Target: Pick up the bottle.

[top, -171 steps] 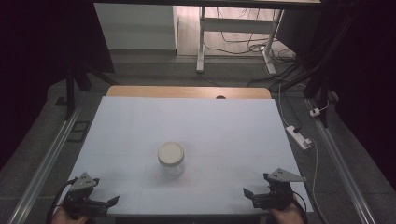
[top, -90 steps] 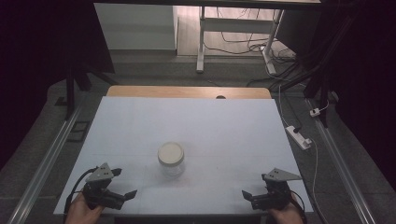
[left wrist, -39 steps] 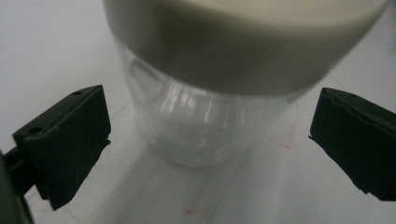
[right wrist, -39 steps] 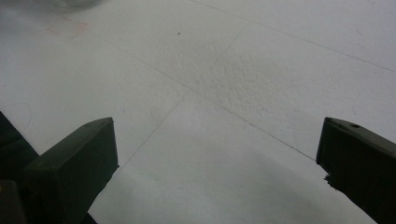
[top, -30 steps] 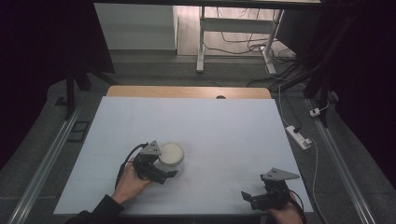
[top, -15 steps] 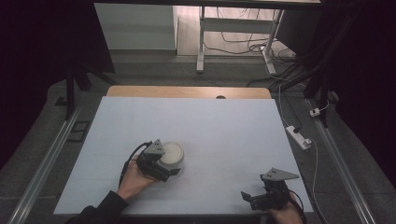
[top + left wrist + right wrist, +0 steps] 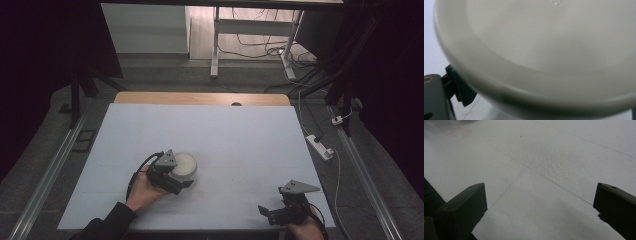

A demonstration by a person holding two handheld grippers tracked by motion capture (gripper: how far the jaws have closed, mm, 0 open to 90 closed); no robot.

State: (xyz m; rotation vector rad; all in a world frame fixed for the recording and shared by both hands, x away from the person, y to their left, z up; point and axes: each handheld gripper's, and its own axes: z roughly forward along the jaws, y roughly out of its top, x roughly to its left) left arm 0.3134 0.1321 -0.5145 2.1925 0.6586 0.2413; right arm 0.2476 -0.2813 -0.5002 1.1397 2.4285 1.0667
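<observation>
Moved: the left tongs (image 7: 176, 176) have come in from the near left corner of the table (image 7: 250, 140) and now sit against the jar (image 7: 182, 165); the right tongs have barely shifted.
Jar: a pale jar with a round whitish lid, upright, left of centre on the near half of the table.
Left tongs: held in the left hand (image 7: 142, 192), pressed up to the jar's near-left side. In the left gripper view the lid (image 7: 544, 50) looms very close, with one black jaw beside its lower left edge; I cannot tell whether the jaws have closed on it.
Right tongs (image 7: 280, 212): near the right corner of the near edge, jaws spread wide over bare white surface, holding nothing.
Power strip (image 7: 320, 146): on the floor, right of the table.
</observation>
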